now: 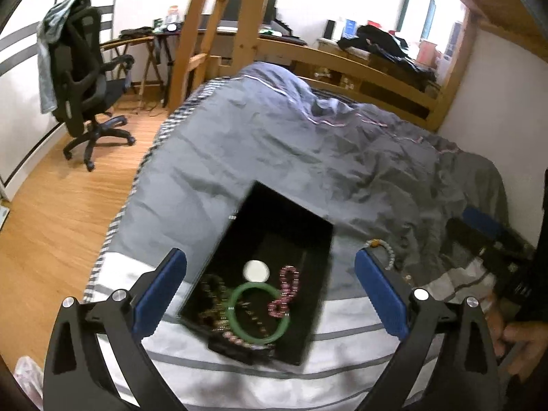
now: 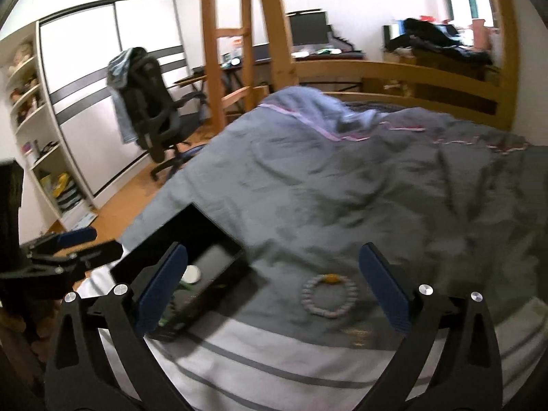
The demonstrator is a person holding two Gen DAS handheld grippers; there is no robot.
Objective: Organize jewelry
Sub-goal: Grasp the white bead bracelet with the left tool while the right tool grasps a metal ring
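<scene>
An open black jewelry box (image 1: 284, 219) lies on the grey bedspread, lid raised. Inside are a green bangle (image 1: 239, 322), a pink bead bracelet (image 1: 286, 291), a white round piece (image 1: 255, 270) and darker bead strings (image 1: 212, 291). My left gripper (image 1: 270, 294) is open and empty, hovering over the box. A pale bead bracelet (image 2: 328, 296) with an amber bead lies on the bedspread right of the box (image 2: 191, 239); it also shows in the left wrist view (image 1: 383, 251). My right gripper (image 2: 272, 286) is open and empty above the bracelet. A thin gold chain (image 2: 358, 335) lies near it.
The bed (image 1: 308, 144) has a rumpled grey duvet and a white striped sheet (image 2: 274, 359) at the near edge. A wooden bunk ladder (image 2: 233, 44) and footboard stand behind. An office chair (image 1: 85, 78), desk and shelves (image 2: 37, 137) are at the left.
</scene>
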